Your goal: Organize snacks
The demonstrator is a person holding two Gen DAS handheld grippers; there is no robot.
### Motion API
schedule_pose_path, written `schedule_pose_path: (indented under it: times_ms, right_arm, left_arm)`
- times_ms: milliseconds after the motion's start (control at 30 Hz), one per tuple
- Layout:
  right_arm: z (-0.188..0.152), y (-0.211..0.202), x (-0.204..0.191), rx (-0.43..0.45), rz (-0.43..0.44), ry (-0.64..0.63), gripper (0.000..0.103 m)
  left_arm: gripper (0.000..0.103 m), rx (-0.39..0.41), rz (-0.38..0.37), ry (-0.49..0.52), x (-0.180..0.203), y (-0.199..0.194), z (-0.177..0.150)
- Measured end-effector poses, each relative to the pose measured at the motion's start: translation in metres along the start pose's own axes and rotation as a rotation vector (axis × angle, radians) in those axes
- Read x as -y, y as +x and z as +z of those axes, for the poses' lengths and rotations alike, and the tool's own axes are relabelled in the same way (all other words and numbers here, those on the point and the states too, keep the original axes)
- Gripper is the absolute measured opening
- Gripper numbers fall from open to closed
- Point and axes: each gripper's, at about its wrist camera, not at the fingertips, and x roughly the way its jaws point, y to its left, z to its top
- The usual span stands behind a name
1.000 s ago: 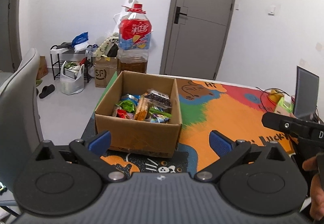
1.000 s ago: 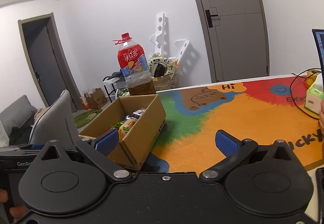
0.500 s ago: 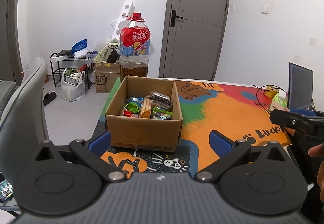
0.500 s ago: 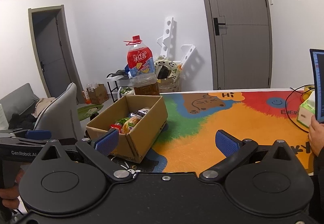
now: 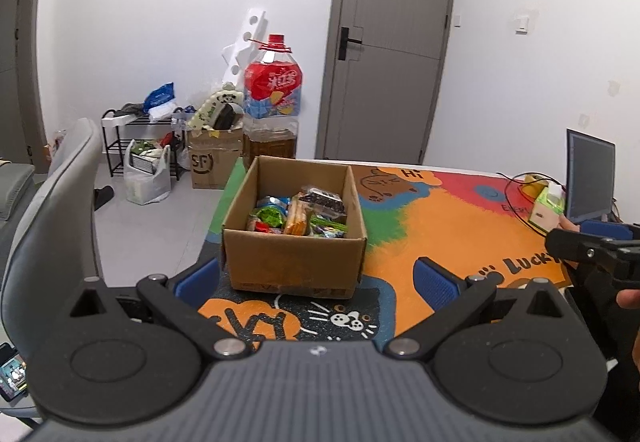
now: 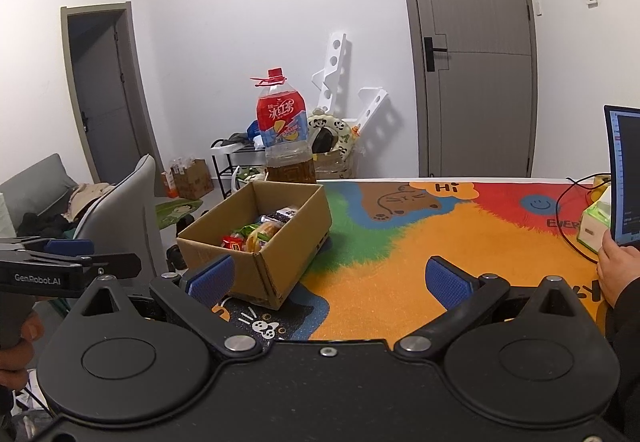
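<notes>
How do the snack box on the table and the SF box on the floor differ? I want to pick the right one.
The snack box sits on the colourful mat; the SF box stands on the floor behind. The snack box shows a plain front and holds wrapped snacks; the SF box bears a printed logo and holds a panda-print item. Both are open brown cardboard.

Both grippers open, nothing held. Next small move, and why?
Probably ease the left gripper forward and up over the box. Both it and the right gripper are open and empty, short of the box. The snacks are all inside the box, and the left view faces it squarely, so the left is better lined up to reach in.
</notes>
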Motion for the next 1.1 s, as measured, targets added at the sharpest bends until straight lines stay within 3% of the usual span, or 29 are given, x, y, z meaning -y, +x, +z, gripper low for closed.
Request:
schedule_pose_path:
  times_ms: [1100]
  right_arm:
    - [-0.0051,0.0036,0.0014,-0.040,-0.003,0.006,0.103]
  left_arm:
    - [0.102,-0.044,-0.026,-0.041,-0.0044,0.0065,-0.0052]
